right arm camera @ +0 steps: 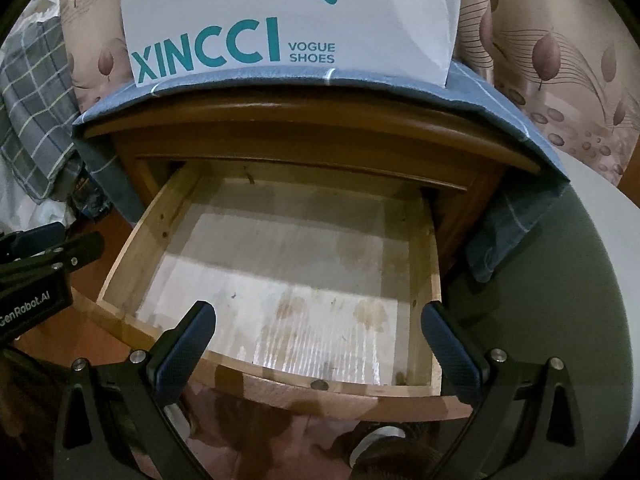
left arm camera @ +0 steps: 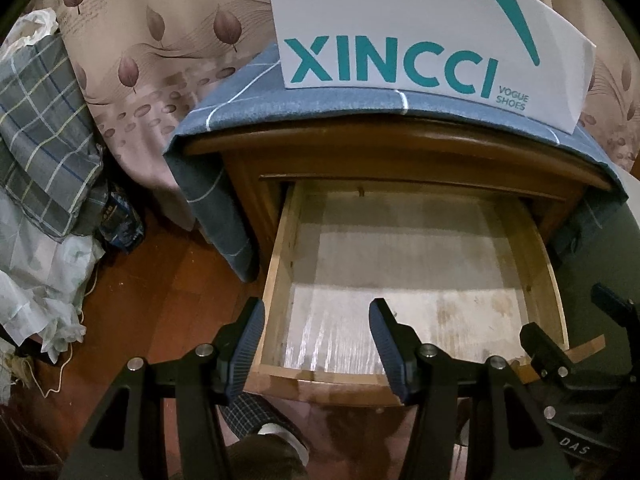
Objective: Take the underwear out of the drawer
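Both grippers [left arm camera: 316, 312] [right arm camera: 320, 320] above pulled-out drawer [right arm camera: 132, 240].

One drawer [left arm camera: 416, 264], one shoebox [left arm camera: 420, 36], two grippers [left arm camera: 316, 332]

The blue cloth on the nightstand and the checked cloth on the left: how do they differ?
The blue cloth has thin, sparse white lines; the checked cloth is grey with a dense grid. The blue cloth drapes the nightstand under a shoe box; the checked cloth lies bunched beside it.

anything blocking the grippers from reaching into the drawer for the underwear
Nothing visible blocks them: the drawer is pulled out and both grippers, left and right, are open above its front. But no underwear shows inside.
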Motion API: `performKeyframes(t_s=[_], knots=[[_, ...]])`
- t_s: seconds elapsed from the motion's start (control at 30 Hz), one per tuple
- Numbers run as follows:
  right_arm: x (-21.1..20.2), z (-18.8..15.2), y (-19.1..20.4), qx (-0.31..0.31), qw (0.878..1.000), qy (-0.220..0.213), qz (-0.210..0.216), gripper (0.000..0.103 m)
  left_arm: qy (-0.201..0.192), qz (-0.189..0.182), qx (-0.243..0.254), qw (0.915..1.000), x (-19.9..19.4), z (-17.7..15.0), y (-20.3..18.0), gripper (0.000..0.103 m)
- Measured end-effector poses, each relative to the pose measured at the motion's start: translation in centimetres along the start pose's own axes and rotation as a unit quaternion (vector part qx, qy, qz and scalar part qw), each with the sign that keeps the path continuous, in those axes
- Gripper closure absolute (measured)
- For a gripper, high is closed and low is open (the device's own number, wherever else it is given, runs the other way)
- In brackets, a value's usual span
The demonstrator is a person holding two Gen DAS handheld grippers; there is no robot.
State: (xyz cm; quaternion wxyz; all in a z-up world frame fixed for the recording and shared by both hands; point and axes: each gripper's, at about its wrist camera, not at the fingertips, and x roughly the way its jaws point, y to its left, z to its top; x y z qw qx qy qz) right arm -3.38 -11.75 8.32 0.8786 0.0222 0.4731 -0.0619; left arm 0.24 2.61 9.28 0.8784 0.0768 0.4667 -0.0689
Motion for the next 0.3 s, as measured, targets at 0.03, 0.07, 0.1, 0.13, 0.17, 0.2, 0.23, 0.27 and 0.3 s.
performKeyframes(t_s=[0.03,0.07,0.1,0.13,0.17,0.2,0.23,0.27,0.3], knots=[[0.04,-0.01,-0.02,0.0,1.0,0.001,0.0,0.001,-0.002,-0.001,0.002,1.0,-0.05,-0.03,-0.05,0.047],[0.08,0.0,-0.07,0.0,1.0,0.002,-0.001,0.001,-0.006,0.0,0.004,1.0,-0.12,-0.05,-0.12,0.047],[0.13,0.03,-0.07,0.0,1.0,0.002,-0.001,0.001,-0.01,0.003,0.008,0.9999,-0.2,-0.1,-0.21,0.047],[0.12,0.01,-0.04,-0.001,1.0,0.003,-0.001,0.001,-0.014,0.004,0.013,0.9998,-0.32,-0.14,-0.33,0.047],[0.08,-0.04,0.03,-0.003,1.0,0.002,-0.001,0.001,-0.017,0.004,0.015,0.9997,-0.39,-0.12,-0.38,0.047],[0.05,-0.06,0.1,-0.005,1.0,0.002,-0.002,0.001,-0.021,0.002,0.018,0.9996,-0.51,-0.13,-0.44,0.047],[0.04,-0.07,0.13,-0.006,1.0,0.001,-0.003,0.001,-0.023,0.0,0.021,0.9995,-0.58,-0.17,-0.49,0.047],[0.07,-0.08,0.18,-0.008,1.0,0.002,-0.004,0.001,-0.023,0.0,0.023,0.9995,-0.61,-0.17,-0.55,0.047],[0.12,-0.11,0.26,-0.009,1.0,0.002,-0.004,0.001,-0.024,0.002,0.027,0.9994,-0.62,-0.15,-0.61,0.047]])
